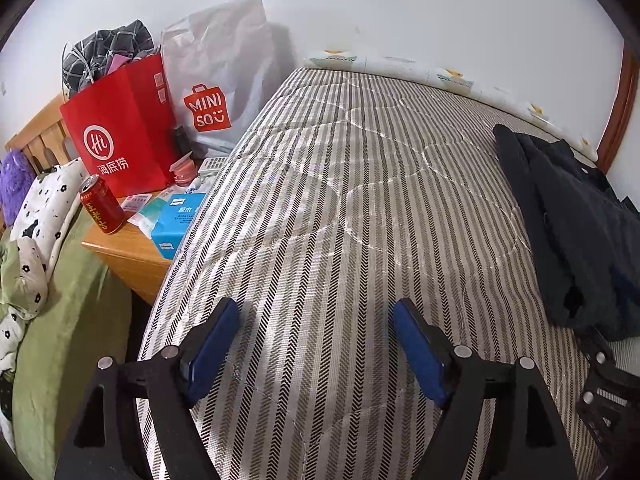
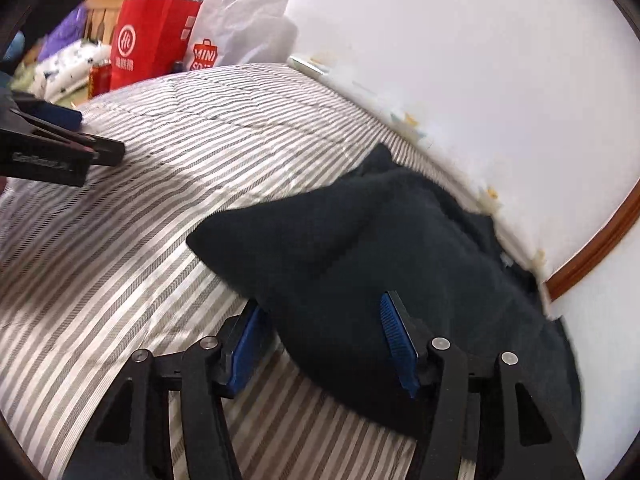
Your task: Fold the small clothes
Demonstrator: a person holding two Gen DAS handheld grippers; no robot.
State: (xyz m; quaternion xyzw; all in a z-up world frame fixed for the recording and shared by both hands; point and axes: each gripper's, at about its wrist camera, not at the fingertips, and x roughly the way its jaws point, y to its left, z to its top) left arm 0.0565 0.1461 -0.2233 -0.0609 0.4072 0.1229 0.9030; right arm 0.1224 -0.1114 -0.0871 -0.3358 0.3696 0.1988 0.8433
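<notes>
Striped quilted bedcover (image 1: pixel 340 208): woven cloth in grey herringbone and pale satin bands, stitched in curved quilting lines, spread flat over the whole bed; the landmark for all entries below.

White wall (image 1: pixel 400 12): smooth, along the far edge of the bedcover, with a brown wooden trim (image 2: pixel 600 236) at its right end.

Dark garment (image 2: pixel 380 264): navy-black, thick matte fleece-like knit, lying crumpled in a soft mound on the right side of the bedcover close to the wall. In the left wrist view it shows as a long rumpled heap (image 1: pixel 568 224) at the bedcover's right edge.

Red paper bag (image 1: pixel 120 128): stiff, white round logo, stuffed with dark checked cloth; stands on the wooden nightstand (image 1: pixel 128 256) to the left of the bedcover.

White Miniso bag (image 1: pixel 216 68): crinkled, behind the red bag, against the wall.

Green bedding with a flower-print white cloth (image 1: pixel 40 216): further left of the nightstand.

Left gripper (image 1: pixel 312 344): black frame, blue ribbed pads, fingers spread wide and holding nothing, hovering above bare bedcover, well apart from the garment.

Right gripper (image 2: pixel 320 340): same build, fingers spread, the near edge of the garment lying between them and covering the tip of the left-side pad; no clamping visible.

Blue tissue pack (image 1: pixel 178 218): soft plastic, on the nightstand at the bedcover's left edge.

Red drink can (image 1: pixel 100 208): metal cylinder, tilted in view, on the nightstand's front corner.
</notes>
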